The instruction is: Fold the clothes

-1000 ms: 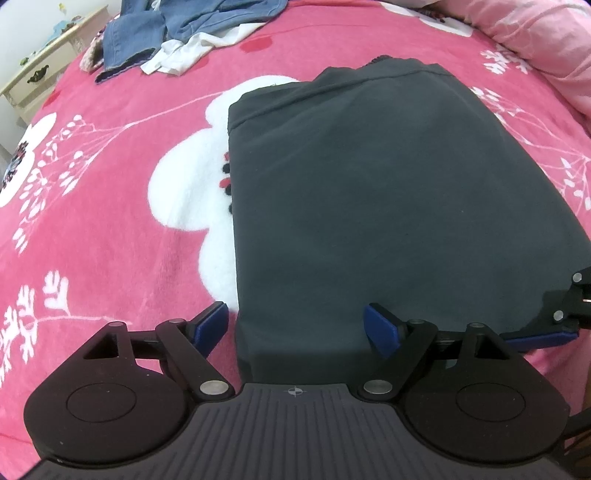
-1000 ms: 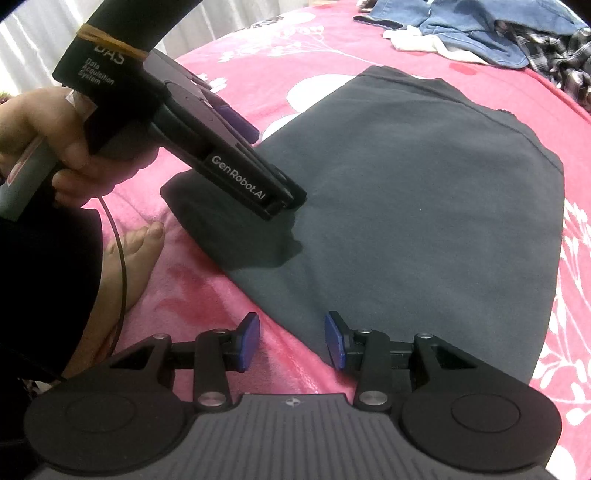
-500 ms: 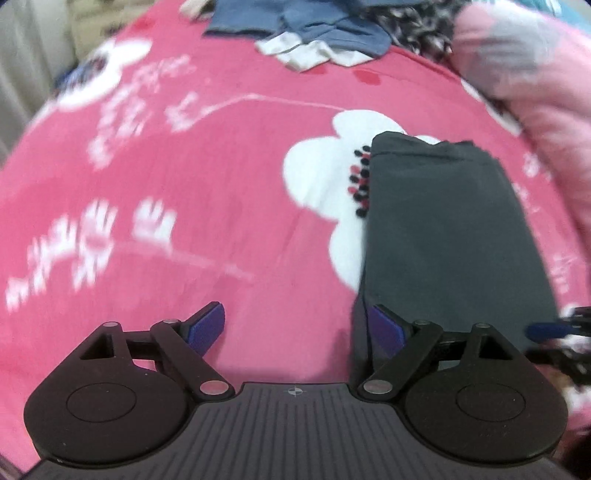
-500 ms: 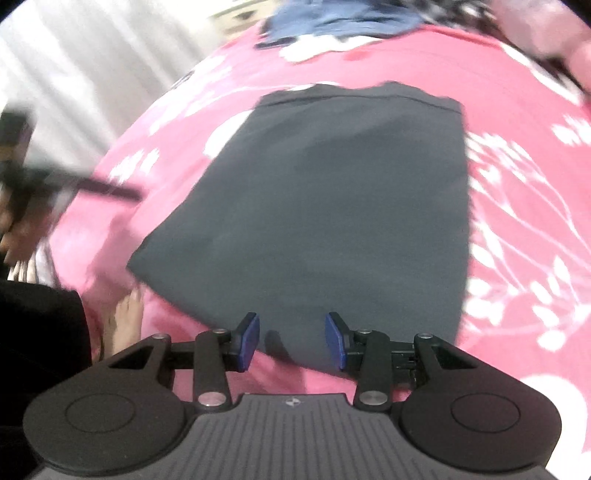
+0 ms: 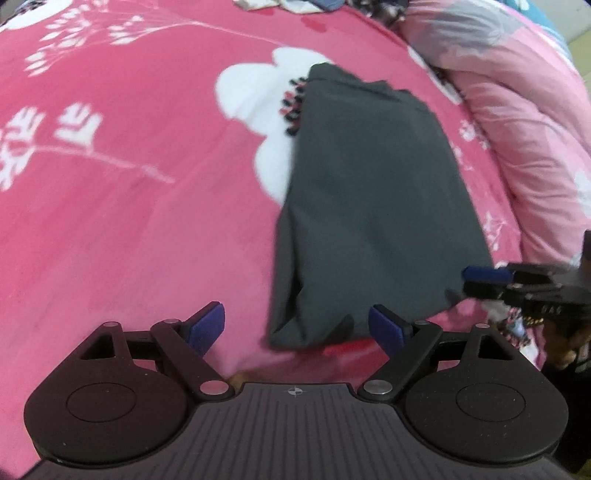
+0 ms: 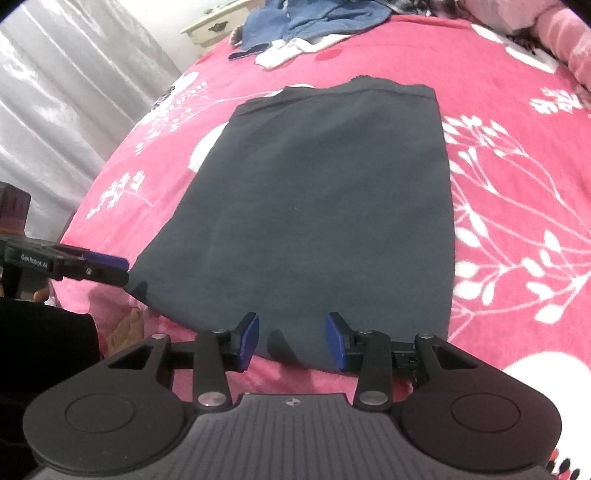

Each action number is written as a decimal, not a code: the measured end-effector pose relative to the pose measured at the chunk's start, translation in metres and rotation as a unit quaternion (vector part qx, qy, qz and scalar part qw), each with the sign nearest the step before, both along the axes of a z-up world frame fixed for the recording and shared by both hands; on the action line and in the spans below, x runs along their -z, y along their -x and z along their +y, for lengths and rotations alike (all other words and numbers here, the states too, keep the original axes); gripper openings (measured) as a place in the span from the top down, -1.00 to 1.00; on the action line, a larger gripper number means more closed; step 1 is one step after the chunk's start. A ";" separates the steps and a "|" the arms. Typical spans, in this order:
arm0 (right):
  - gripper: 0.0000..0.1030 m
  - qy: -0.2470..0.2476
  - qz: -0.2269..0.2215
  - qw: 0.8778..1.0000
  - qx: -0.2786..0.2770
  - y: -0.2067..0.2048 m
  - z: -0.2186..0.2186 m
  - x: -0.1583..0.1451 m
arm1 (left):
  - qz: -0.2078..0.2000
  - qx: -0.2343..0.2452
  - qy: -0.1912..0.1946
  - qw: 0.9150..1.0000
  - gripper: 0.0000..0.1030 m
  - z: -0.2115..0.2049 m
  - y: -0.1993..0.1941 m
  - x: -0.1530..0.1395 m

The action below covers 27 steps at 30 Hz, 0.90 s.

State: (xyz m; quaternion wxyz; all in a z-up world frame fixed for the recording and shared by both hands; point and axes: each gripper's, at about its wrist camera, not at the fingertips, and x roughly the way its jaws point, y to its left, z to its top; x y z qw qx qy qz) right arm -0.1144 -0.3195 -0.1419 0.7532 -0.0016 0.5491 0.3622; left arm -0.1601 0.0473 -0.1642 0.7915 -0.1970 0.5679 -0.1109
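A dark grey garment point(image 6: 317, 206), folded into a long rectangle, lies flat on the pink flowered bedspread point(image 6: 517, 155). It also shows in the left wrist view point(image 5: 373, 206). My left gripper point(image 5: 297, 326) is open and empty, just off the garment's near left corner; it also shows in the right wrist view point(image 6: 110, 269). My right gripper point(image 6: 291, 341) is open and empty, hovering at the garment's near edge; it shows at the right in the left wrist view point(image 5: 487, 278).
A heap of blue and white clothes point(image 6: 310, 26) lies at the far end of the bed. A pink quilt point(image 5: 524, 122) lies along the right side. A curtain point(image 6: 55, 92) and a cream nightstand point(image 6: 218, 22) stand beyond the bed. A bare foot point(image 6: 125, 332) rests near the garment's corner.
My left gripper has let go of the garment's corner and pulled back to the left. My right gripper has drawn back and squared up to the near edge. The garment lies flat.
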 end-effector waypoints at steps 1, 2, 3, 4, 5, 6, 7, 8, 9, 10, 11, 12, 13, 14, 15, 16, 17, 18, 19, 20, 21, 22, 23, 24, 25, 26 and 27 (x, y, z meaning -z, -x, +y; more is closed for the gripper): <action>0.17 0.000 0.003 1.000 0.003 0.000 -0.001 0.001 | 0.004 0.003 0.006 1.000 -0.67 -0.002 -0.002 0.003; 0.17 0.001 0.004 1.000 0.006 0.000 -0.001 0.000 | 0.008 0.007 0.012 1.000 -0.66 -0.003 -0.002 0.006; 0.17 0.002 0.004 1.000 0.008 0.001 -0.002 0.000 | 0.013 0.012 0.018 1.000 -0.65 -0.004 -0.003 0.009; 0.17 0.002 0.002 1.000 0.010 0.001 -0.002 -0.001 | 0.017 0.016 0.024 0.999 -0.65 -0.005 -0.003 0.012; 0.17 0.001 0.001 1.000 0.013 0.001 -0.003 -0.002 | 0.021 0.021 0.031 0.999 -0.65 -0.007 -0.004 0.014; 0.17 0.001 -0.001 1.000 0.016 0.000 -0.003 -0.003 | 0.026 0.025 0.037 0.999 -0.65 -0.008 -0.004 0.017; 0.17 0.000 -0.001 1.000 0.021 -0.001 -0.004 -0.003 | 0.030 0.029 0.043 0.998 -0.65 -0.009 -0.005 0.020; 0.16 -0.001 -0.001 1.000 0.025 -0.003 -0.006 -0.003 | 0.034 0.035 0.046 0.998 -0.65 -0.011 -0.004 0.023; 0.11 -0.002 -0.001 1.000 0.031 -0.004 -0.007 -0.003 | 0.033 0.038 0.045 0.998 -0.65 -0.013 -0.003 0.024; 0.11 -0.002 0.000 0.999 0.037 -0.005 -0.008 -0.003 | 0.031 0.038 0.043 0.998 -0.65 -0.015 -0.002 0.025; 0.11 -0.003 0.000 0.999 0.044 -0.006 -0.010 -0.003 | 0.027 0.035 0.043 0.998 -0.65 -0.014 -0.002 0.025; 0.11 -0.005 0.000 0.999 0.051 -0.008 -0.012 -0.004 | 0.023 0.031 0.046 0.998 -0.64 -0.013 -0.002 0.024; 0.11 -0.008 0.001 0.998 0.059 -0.010 -0.015 -0.005 | 0.018 0.025 0.048 0.998 -0.61 -0.011 -0.002 0.023; 0.10 -0.011 -0.004 0.998 0.069 -0.013 -0.019 -0.007 | 0.011 0.019 0.051 0.998 -0.60 -0.008 -0.001 0.022; 0.07 -0.013 -0.008 0.997 0.080 -0.015 -0.023 -0.010 | 0.004 0.012 0.053 0.998 -0.61 -0.006 -0.001 0.021; 0.06 -0.016 -0.012 0.996 0.090 -0.017 -0.027 -0.012 | -0.001 0.005 0.056 0.998 -0.61 -0.003 -0.001 0.020; 0.01 -0.019 -0.017 0.995 0.101 -0.020 -0.031 -0.015 | -0.006 -0.003 0.058 0.998 -0.61 0.000 -0.001 0.020; -0.04 -0.021 -0.016 0.993 0.114 -0.022 -0.037 -0.016 | -0.009 -0.012 0.062 0.998 -0.61 0.004 -0.002 0.020; -0.06 -0.024 -0.014 0.991 0.129 -0.026 -0.042 -0.016 | -0.012 -0.019 0.067 0.998 -0.61 0.007 -0.004 0.022; -0.06 -0.025 -0.009 0.989 0.143 -0.029 -0.047 -0.016 | -0.016 -0.024 0.073 0.997 -0.60 0.009 -0.007 0.023; -0.07 -0.027 -0.003 0.987 0.155 -0.033 -0.051 -0.014 | -0.020 -0.028 0.080 0.996 -0.61 0.011 -0.009 0.024; -0.07 -0.029 0.003 0.985 0.167 -0.036 -0.055 -0.012 | -0.023 -0.030 0.085 0.996 -0.60 0.012 -0.012 0.025; -0.09 -0.032 0.006 0.984 0.177 -0.040 -0.059 -0.010 | -0.025 -0.029 0.090 0.995 -0.60 0.013 -0.015 0.027; -0.11 -0.037 0.011 0.982 0.187 -0.046 -0.062 -0.007 | -0.027 -0.028 0.092 0.995 -0.61 0.013 -0.019 0.027; -0.12 -0.041 0.015 0.980 0.196 -0.051 -0.065 -0.004 | -0.029 -0.027 0.094 0.995 -0.61 0.013 -0.023 0.028; -0.13 -0.046 0.020 0.977 0.206 -0.057 -0.068 -0.001 | -0.031 -0.025 0.096 0.995 -0.61 0.012 -0.026 0.029; -0.15 -0.052 0.028 0.976 0.211 -0.064 -0.070 0.003 | -0.033 -0.024 0.098 0.994 -0.61 0.012 -0.030 0.029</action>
